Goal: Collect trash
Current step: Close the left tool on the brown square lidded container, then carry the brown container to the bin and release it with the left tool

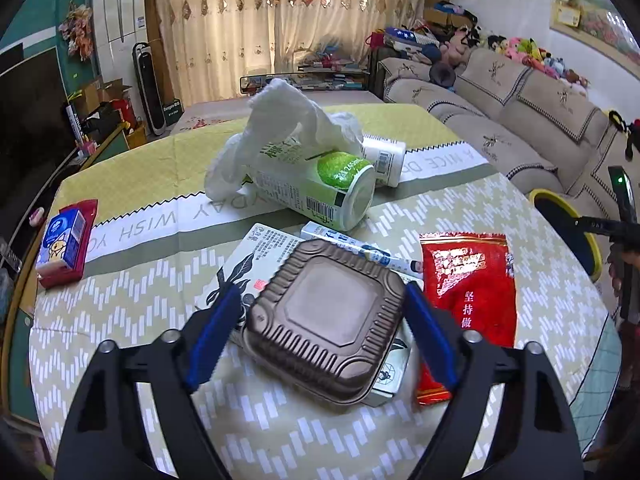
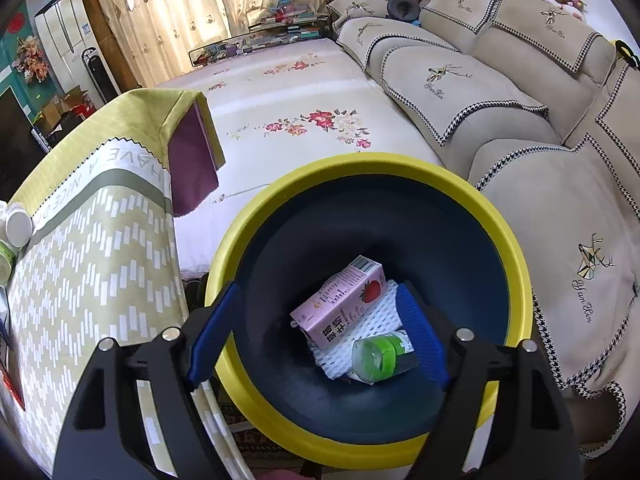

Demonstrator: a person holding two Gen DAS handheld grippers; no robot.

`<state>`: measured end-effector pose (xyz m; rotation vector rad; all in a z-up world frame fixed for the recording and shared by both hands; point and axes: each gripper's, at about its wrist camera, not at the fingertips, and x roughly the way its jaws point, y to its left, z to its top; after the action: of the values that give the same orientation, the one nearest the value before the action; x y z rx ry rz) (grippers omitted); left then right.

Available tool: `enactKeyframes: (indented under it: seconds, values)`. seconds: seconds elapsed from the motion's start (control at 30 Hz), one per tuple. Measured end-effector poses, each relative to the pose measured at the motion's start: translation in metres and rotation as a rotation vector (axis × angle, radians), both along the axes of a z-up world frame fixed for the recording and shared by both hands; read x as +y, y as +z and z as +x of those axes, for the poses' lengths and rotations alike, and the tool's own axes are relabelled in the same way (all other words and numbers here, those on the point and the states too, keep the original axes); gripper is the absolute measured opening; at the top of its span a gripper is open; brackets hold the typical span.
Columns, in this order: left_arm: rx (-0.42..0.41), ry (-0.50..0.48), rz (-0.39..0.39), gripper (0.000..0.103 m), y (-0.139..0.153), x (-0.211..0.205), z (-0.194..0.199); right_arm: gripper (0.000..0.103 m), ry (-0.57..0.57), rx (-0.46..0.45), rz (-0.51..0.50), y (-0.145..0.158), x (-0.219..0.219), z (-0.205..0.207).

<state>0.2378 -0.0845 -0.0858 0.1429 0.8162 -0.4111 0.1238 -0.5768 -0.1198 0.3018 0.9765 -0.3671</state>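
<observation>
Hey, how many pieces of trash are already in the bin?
3 visible: a pink carton lying on a white foam net, and a green-capped bottle in front of them at the bottom of the yellow-rimmed bin. More could be hidden underneath.

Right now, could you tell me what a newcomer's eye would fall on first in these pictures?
Probably the brown ribbed container between the left gripper's open jaws, atop a flat printed box on the table. Next, the yellow-rimmed bin under the empty, open right gripper, holding a pink strawberry carton and a green-capped bottle.
</observation>
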Motion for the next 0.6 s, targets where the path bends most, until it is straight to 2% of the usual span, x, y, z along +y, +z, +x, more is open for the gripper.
enactKeyframes:
  seconds: [0.2,0.37,0.6]
  values:
    - [-0.005,-0.019,0.006,0.072,0.000,-0.002,-0.002,0.076,0.009,0.010,0.001,-0.005,0.003,0.002]
    - [-0.022,-0.023,0.022,0.070,0.003,-0.004,-0.005,0.076,0.021,0.014,0.000,-0.006,0.007,0.004]
    - [-0.052,0.008,0.025,0.070,0.022,-0.001,-0.015,0.076,0.030,0.007,-0.013,-0.002,0.009,-0.002]
